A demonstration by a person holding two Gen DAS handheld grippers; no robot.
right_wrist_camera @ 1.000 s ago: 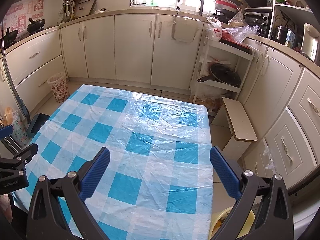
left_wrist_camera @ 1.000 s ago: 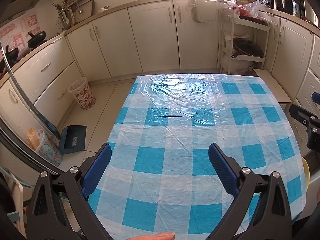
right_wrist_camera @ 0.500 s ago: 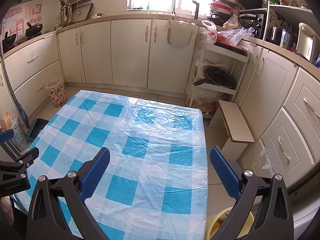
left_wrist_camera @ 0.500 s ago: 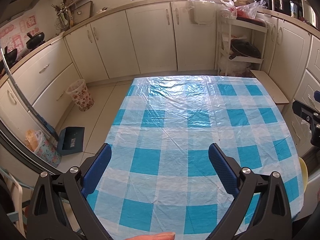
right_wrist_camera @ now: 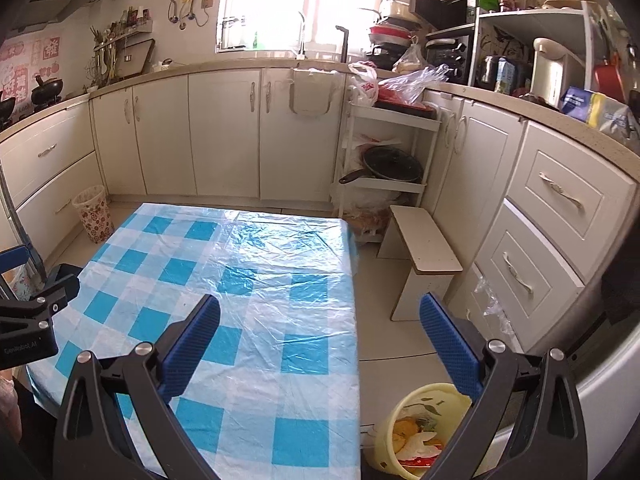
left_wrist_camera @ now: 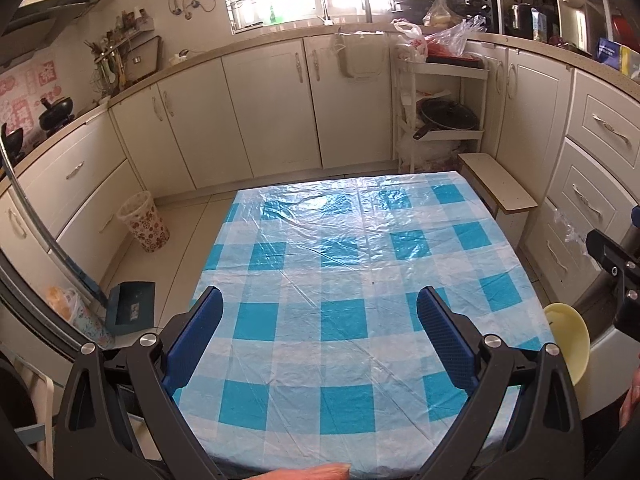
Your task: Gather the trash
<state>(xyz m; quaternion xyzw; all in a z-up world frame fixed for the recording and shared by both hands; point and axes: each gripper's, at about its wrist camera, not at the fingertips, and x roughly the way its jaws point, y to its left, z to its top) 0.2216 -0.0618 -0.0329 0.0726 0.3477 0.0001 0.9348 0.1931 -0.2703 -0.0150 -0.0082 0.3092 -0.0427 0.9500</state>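
Observation:
A table under a blue-and-white checked plastic cloth (left_wrist_camera: pixel 348 272) (right_wrist_camera: pixel 256 288) fills both views; I see no loose trash on it. My left gripper (left_wrist_camera: pixel 320 320) hovers over the table's near half, open, nothing between its blue pads. My right gripper (right_wrist_camera: pixel 320 328) is open too, held above the table's right edge and the floor beside it. A yellow bin (right_wrist_camera: pixel 420 428) with scraps and wrappers inside stands on the floor below the right gripper; its rim shows in the left wrist view (left_wrist_camera: pixel 568 336). Each gripper's body appears at the edge of the other's view.
A flowered waste basket (left_wrist_camera: pixel 143 222) (right_wrist_camera: pixel 93 219) stands by the left cabinets, a dark dustpan (left_wrist_camera: pixel 130 308) near it. A small wooden stool (right_wrist_camera: pixel 424 252) and a shelf rack with a pan (right_wrist_camera: pixel 384 160) are beyond the table's right side. White cabinets ring the room.
Both grippers have risen and tilted up, so the views take in more of the counters and window. The yellow bin has come further into view. Both stay open.

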